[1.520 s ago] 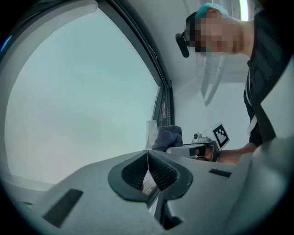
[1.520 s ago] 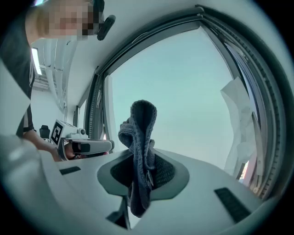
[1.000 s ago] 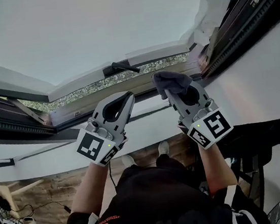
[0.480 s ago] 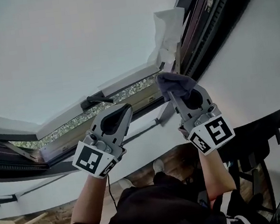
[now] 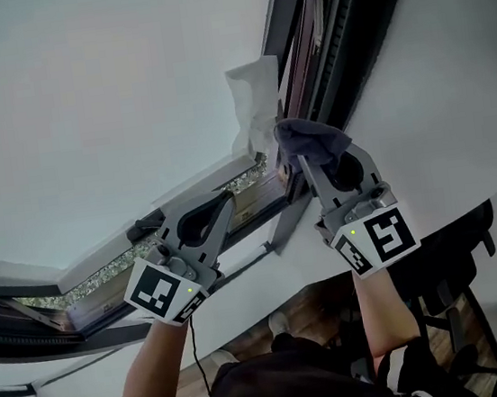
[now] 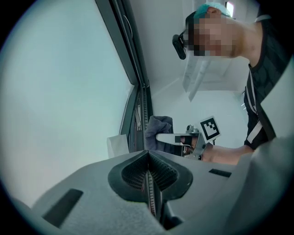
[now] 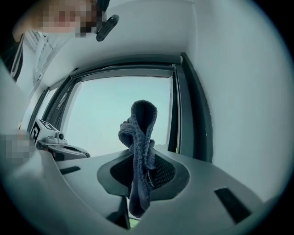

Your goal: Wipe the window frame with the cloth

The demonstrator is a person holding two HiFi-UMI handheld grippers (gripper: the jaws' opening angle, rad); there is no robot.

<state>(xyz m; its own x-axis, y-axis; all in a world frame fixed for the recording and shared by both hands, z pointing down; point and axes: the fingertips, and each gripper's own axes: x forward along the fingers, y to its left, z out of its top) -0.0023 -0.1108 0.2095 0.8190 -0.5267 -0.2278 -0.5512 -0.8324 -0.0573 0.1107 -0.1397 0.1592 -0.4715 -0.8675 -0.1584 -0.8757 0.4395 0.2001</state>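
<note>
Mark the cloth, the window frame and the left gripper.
cloth (image 5: 309, 141), head view, on its bunched upper fold.
window frame (image 5: 337, 45), head view, on the dark side rail.
left gripper (image 5: 223, 203), head view, at the tip where its jaws meet, shut.

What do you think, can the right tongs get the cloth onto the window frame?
Probably yes. The right tongs are shut on the grey cloth, and it sits right beside the dark window frame with nothing between them. Whether it touches yet is unclear.

No legible text, label or number shows.
</note>
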